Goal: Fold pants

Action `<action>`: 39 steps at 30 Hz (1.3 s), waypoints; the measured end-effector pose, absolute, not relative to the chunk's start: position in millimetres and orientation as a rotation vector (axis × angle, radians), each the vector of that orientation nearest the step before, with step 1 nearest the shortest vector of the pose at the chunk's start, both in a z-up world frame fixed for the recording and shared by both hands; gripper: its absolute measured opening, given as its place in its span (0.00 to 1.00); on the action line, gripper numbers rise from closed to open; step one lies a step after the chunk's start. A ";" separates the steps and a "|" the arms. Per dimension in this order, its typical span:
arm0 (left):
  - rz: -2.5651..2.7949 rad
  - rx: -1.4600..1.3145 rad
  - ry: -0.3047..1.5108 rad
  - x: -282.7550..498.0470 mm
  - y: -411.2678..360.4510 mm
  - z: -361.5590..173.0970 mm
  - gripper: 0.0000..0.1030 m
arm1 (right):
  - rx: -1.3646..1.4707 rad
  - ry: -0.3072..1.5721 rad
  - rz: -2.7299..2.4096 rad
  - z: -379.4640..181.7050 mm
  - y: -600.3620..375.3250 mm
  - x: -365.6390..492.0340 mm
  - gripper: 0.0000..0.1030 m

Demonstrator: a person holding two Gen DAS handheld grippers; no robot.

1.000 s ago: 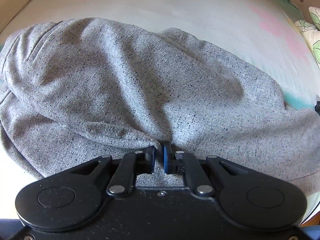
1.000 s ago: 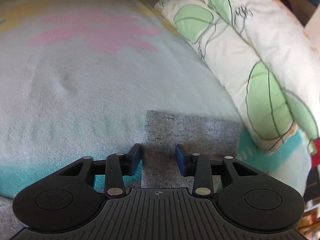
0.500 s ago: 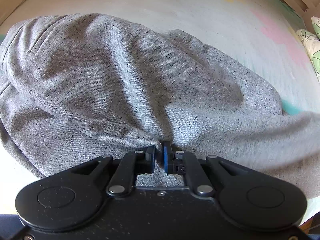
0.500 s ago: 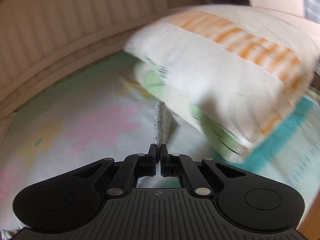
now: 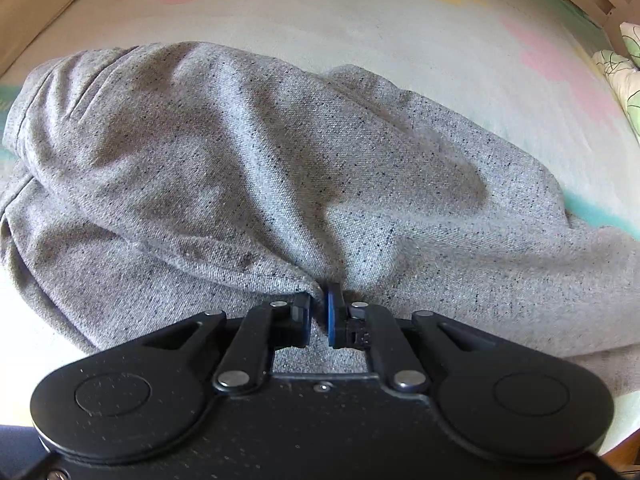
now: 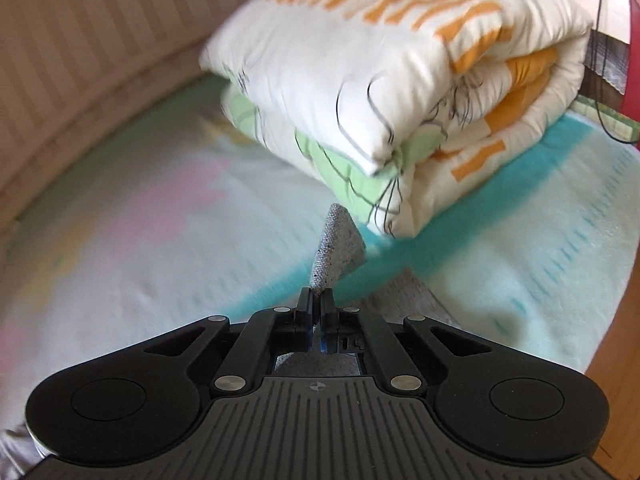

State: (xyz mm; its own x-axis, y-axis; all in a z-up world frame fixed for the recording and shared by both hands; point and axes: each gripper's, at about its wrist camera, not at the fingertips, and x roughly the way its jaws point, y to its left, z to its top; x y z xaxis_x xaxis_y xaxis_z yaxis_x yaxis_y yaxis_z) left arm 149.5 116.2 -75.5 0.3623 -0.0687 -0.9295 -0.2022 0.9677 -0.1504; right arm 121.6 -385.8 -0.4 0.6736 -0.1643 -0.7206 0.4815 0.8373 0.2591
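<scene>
The grey speckled pants point(image 5: 248, 168) are spread in a rumpled heap across a pastel bed sheet point(image 5: 400, 12) printed with pink, yellow and teal patches. In the left wrist view the fabric fills most of the frame, with a thick fold running diagonally down toward the left gripper point(image 5: 319, 320). That gripper is clamped on a pinch of the grey cloth — the blue pads are pressed close with the fabric bunched between them, right at the near edge of the heap.

Over on the right wrist view, the right gripper point(image 6: 317, 304) is squeezed tight on another bit of the pants point(image 6: 334, 248). A narrow tongue of grey cloth sticks up and forward out of the closed jaws, lifted off the sheet, and more grey fabric is seen trailing below and behind the fingers. Its jaws have just been closing, and the cloth is caught between them.

Behind that lifted strip a folded quilt point(image 6: 400, 80) is stacked on the bed — white with orange stripes and green leaf shapes. A ribbed beige wall point(image 6: 100, 28) is seen along the far side. The right view is a bit blurred.
</scene>
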 end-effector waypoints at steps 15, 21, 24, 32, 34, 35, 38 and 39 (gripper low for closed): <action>0.080 -0.274 1.177 140.3 121.6 -60.4 0.09 | 0.453 0.914 -0.419 -31.6 -394.0 105.6 0.03; 0.050 -0.244 1.165 129.2 120.9 -53.4 0.09 | 0.452 1.073 -0.492 -53.3 -403.0 107.3 0.03; 0.049 -0.199 1.179 128.3 113.9 -57.5 0.09 | 0.555 1.076 -0.506 -61.9 -418.2 106.1 0.03; 0.001 -0.165 1.131 121.0 106.1 -43.6 0.09 | 0.495 1.085 -0.541 -60.5 -413.5 110.8 0.03; -0.002 -0.152 1.168 121.2 105.2 -51.9 0.09 | 0.482 1.124 -0.561 -65.9 -414.8 110.5 0.06; 0.000 -0.154 1.193 121.5 106.2 -57.5 0.09 | 0.464 1.125 -0.585 -64.9 -413.6 110.4 0.09; 0.000 -0.155 1.209 123.9 107.9 -63.9 0.09 | 0.413 1.035 -0.625 -47.4 -405.4 107.7 0.13; -0.002 -0.149 1.204 124.0 107.5 -63.4 0.09 | 0.383 0.988 -0.640 -37.8 -400.8 106.3 0.13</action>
